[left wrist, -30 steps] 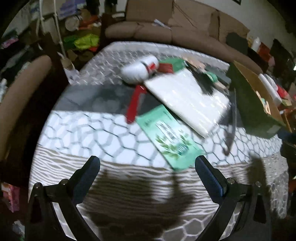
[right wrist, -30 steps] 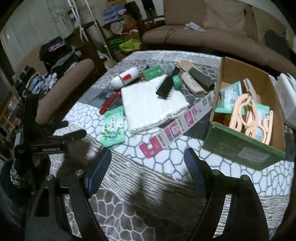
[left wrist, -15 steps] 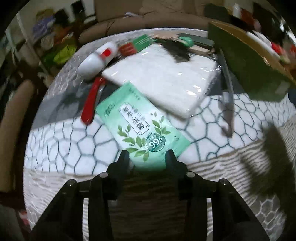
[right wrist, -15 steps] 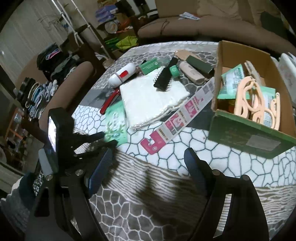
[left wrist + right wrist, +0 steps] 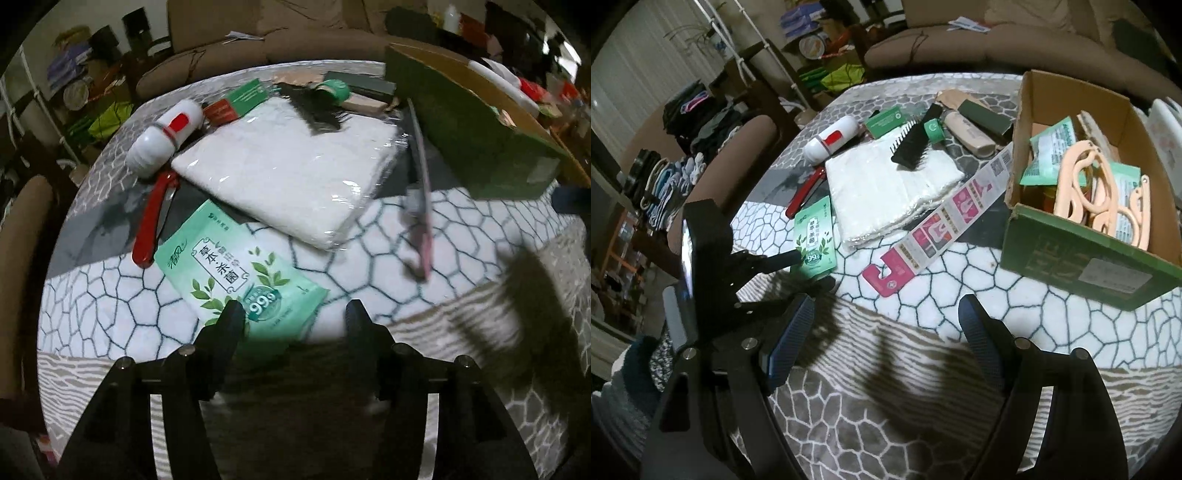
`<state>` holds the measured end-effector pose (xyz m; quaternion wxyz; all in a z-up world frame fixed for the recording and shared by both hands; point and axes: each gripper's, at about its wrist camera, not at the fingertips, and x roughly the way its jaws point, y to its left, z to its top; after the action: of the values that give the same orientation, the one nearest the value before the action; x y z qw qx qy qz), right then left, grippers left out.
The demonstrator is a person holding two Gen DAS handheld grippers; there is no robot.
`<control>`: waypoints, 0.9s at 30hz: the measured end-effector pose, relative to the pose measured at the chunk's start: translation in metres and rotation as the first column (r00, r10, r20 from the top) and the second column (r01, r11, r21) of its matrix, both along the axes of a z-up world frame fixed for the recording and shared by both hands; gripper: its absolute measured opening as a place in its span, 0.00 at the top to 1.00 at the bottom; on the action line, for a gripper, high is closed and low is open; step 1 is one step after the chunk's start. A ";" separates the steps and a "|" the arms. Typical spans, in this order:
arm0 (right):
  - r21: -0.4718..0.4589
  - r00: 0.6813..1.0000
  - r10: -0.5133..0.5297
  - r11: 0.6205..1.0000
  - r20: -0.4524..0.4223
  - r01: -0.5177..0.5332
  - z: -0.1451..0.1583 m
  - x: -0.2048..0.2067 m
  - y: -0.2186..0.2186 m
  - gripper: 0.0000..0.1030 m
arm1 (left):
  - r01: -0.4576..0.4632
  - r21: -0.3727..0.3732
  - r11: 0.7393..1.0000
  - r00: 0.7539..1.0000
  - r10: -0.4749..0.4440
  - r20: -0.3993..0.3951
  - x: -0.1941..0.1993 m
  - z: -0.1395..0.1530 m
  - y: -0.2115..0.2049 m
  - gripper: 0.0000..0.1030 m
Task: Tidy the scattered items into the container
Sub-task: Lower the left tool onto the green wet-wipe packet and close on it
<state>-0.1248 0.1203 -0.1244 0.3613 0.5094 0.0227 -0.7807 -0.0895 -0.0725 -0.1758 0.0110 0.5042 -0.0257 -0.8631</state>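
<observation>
I'm working the green wipes pack [image 5: 236,280], flat on the desk [image 5: 110,314] at its near-left side, one far corner tucked under the white wrapped bundle [image 5: 291,166] and the red-handled tool [image 5: 149,225] just beside its left edge. The cardboard box [image 5: 1082,254] sits well apart to the right, already holding other packs and peach hangers [image 5: 1097,184].

To do this pick well, I judge I should centre the pack's near edge between the fingers, dip low enough to get under the soft film, then close firmly. I'd pull it back toward me first so the corner slides out from under the bundle without dragging it, then lift and carry it right to the box.

Left gripper [image 5: 293,314]: fingers half spread and just been opening a little. The left finger [image 5: 232,317] lies over the pack's near-left corner; the other stands off its right edge. The pads aren't pressing it, so no grip yet.

Right gripper [image 5: 886,325]: fingers spread wide, empty, hovering over bare desk in front of the pink card strip [image 5: 942,225].
</observation>
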 end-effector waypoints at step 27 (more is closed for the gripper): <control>0.017 0.997 -0.077 0.997 0.018 0.077 -0.007 -0.021 0.017 0.23 | 0.271 0.296 0.916 0.962 -0.264 -0.063 0.045 0.080 0.005 0.99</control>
<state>-0.1454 0.1371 -0.1310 0.3269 0.5201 0.0058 -0.7891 -0.0449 -0.0674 -0.0957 -0.1839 0.4825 0.0380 -0.8555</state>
